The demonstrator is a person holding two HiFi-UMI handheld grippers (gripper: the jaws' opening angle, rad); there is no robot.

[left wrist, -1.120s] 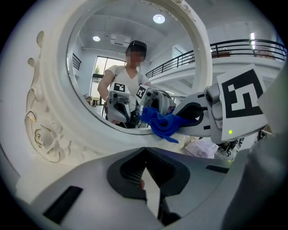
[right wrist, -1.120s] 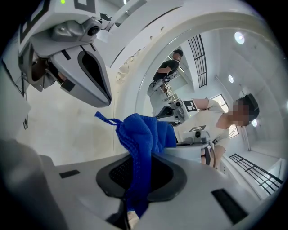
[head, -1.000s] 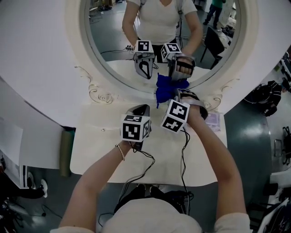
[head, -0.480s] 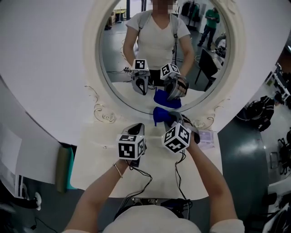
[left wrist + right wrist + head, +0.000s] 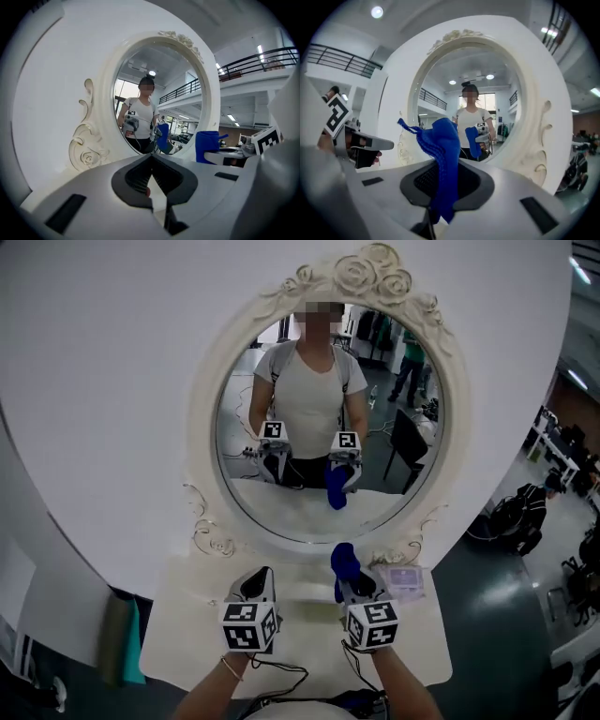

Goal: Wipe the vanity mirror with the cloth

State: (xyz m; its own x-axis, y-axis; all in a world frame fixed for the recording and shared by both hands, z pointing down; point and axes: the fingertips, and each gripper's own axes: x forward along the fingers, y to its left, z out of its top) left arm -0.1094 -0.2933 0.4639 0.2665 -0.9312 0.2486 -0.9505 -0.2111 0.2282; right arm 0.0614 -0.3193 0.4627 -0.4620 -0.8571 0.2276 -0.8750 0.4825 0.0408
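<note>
The oval vanity mirror [image 5: 328, 427] in its ornate cream frame [image 5: 201, 437] stands upright at the back of the table. My right gripper [image 5: 349, 579] is shut on the blue cloth [image 5: 344, 562], which sticks up out of the jaws a little short of the frame's lower rim. In the right gripper view the cloth [image 5: 443, 154] hangs over my right gripper [image 5: 440, 190], with the mirror [image 5: 473, 89] ahead. My left gripper [image 5: 260, 579] is beside it on the left, shut on nothing. In its own view my left gripper [image 5: 152, 185] faces the mirror [image 5: 154, 93], and the cloth [image 5: 206, 145] shows at the right.
The white vanity table [image 5: 183, 601] holds a small pale purple packet [image 5: 403, 577] at the right. A green and teal thing [image 5: 120, 645] hangs at the table's left side. Cables run from both grippers back toward me. The white wall [image 5: 103, 381] surrounds the mirror.
Both grippers have drawn back from the mirror's lower rim toward me. The blue cloth has come away from the frame. My view has lifted and now takes in the whole mirror.
</note>
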